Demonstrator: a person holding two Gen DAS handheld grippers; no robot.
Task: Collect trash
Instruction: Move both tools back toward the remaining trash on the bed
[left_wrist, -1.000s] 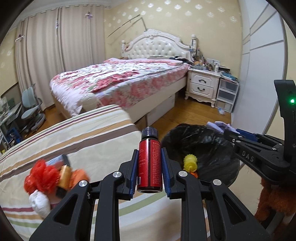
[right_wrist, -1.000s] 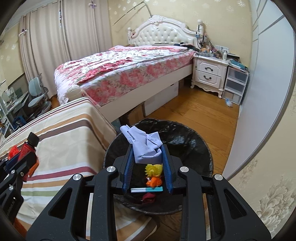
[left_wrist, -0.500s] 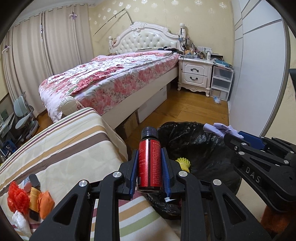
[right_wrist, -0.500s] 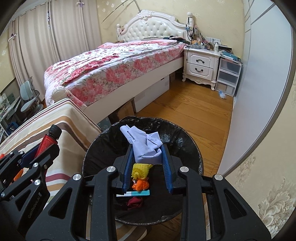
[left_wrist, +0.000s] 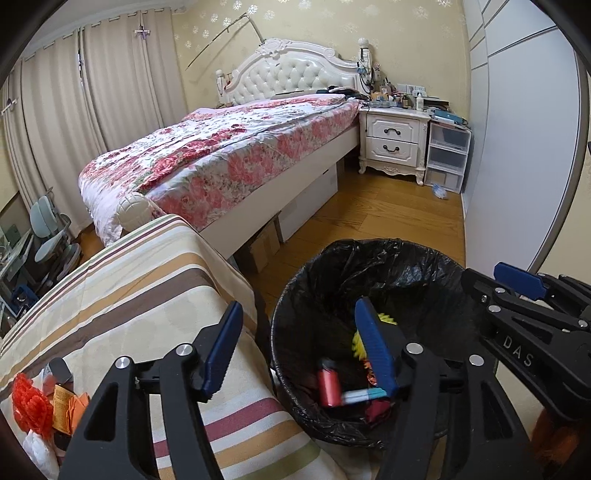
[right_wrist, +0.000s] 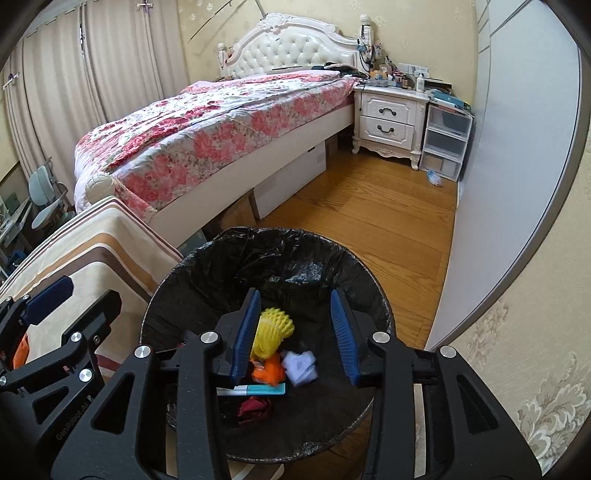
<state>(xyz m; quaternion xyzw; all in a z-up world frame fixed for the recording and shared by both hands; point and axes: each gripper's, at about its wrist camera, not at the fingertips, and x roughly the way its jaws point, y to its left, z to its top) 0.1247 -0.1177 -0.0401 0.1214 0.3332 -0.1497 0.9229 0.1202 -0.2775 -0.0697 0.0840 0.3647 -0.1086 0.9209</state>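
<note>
Both tools hang over the bin (left_wrist: 369, 258), which has a black bag in it. The left tool (left_wrist: 295, 350) has just been opening. Its jaws stand wide apart and nothing is between them. A red bottle (left_wrist: 328, 384) lies down in the bin. The right tool (right_wrist: 295, 332) has just been opening too. Its jaws are apart and hold nothing. A pale purple cloth (right_wrist: 301, 367) lies in the bin under it, a bit blurred.

More trash is in the bin: a yellow bumpy thing (right_wrist: 273, 328), an orange bit (right_wrist: 269, 371), a blue and white stick (right_wrist: 255, 389) and something dark red (right_wrist: 255, 408).

So a good part of the job looks done. But some is left. On the striped table (left_wrist: 147, 280) beside the bin there is a small pile (left_wrist: 44, 402): a red frilly thing, orange bits, something white and a dark thing. I think those need to go in the bin next. Both tools are free to fetch them.
</note>
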